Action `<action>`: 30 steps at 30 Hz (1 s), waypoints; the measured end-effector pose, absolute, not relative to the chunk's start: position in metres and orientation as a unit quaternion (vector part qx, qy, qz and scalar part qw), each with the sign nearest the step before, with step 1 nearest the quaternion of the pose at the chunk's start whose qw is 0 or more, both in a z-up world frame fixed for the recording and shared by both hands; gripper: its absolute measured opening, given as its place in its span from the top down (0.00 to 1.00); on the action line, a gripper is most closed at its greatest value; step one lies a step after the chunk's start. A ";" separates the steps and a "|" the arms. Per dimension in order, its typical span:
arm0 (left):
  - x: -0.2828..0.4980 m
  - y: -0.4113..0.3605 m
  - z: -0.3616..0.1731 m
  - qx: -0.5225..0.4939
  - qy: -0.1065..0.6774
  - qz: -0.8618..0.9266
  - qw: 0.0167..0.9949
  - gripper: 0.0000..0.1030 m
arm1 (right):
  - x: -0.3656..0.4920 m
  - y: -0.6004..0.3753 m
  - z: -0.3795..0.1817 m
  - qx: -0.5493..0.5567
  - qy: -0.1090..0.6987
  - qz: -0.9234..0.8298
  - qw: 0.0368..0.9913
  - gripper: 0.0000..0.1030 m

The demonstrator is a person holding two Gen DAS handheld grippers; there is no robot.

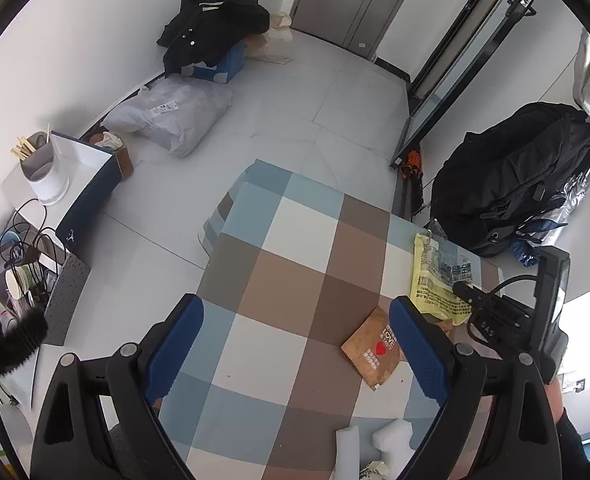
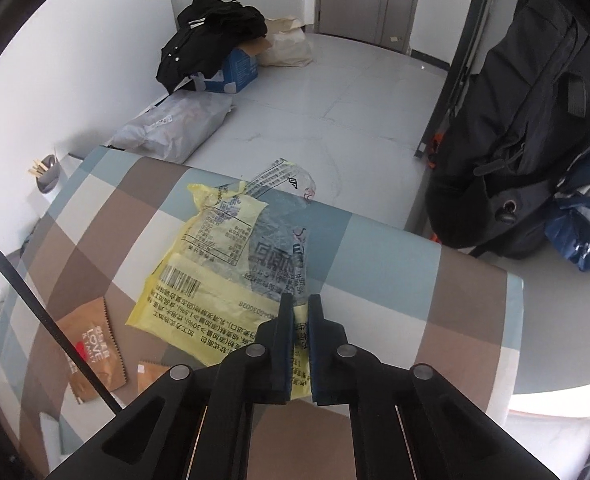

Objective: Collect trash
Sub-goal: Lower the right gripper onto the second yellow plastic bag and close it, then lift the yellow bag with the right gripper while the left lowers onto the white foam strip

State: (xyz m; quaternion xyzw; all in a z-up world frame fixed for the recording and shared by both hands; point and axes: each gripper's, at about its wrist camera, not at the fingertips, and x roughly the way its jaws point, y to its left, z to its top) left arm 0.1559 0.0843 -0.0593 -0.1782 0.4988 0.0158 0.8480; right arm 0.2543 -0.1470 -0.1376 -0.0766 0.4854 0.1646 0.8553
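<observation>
Right wrist view: right tongs [image 2: 301, 300] clamped on yellow wrapper [image 2: 199, 264], brown packet [image 2: 95, 344] nearby; left tongs [image 1: 295, 344] agape.

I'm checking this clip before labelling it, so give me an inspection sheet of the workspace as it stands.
Surface: table under a checked cloth of blue, brown and white squares.
Job's things: yellow wrapper flat on the cloth near the far edge; brown sachet with a red heart beside it; white foam scraps at the near edge.
Clutter: nothing seen on the cloth beyond the trash.
Grippers: right gripper shut on the yellow wrapper's near corner; left gripper open, nothing between its pads.
Cables: black cable crossing the cloth.
Surroundings: black backpack, grey bag on the floor, chopstick holder.
</observation>
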 end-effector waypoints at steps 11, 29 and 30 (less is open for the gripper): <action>0.144 0.088 -0.069 -0.186 0.516 -0.004 0.836 0.10 | 0.225 -0.188 -0.083 0.062 0.437 0.181 0.879 0.96; 0.083 0.031 -0.096 -0.084 0.581 -0.070 0.806 0.11 | 0.097 -0.240 -0.026 0.159 0.359 0.190 0.900 0.96; 0.082 0.028 -0.097 -0.085 0.584 -0.074 0.804 0.11 | 0.092 -0.242 -0.027 0.162 0.358 0.194 0.899 0.96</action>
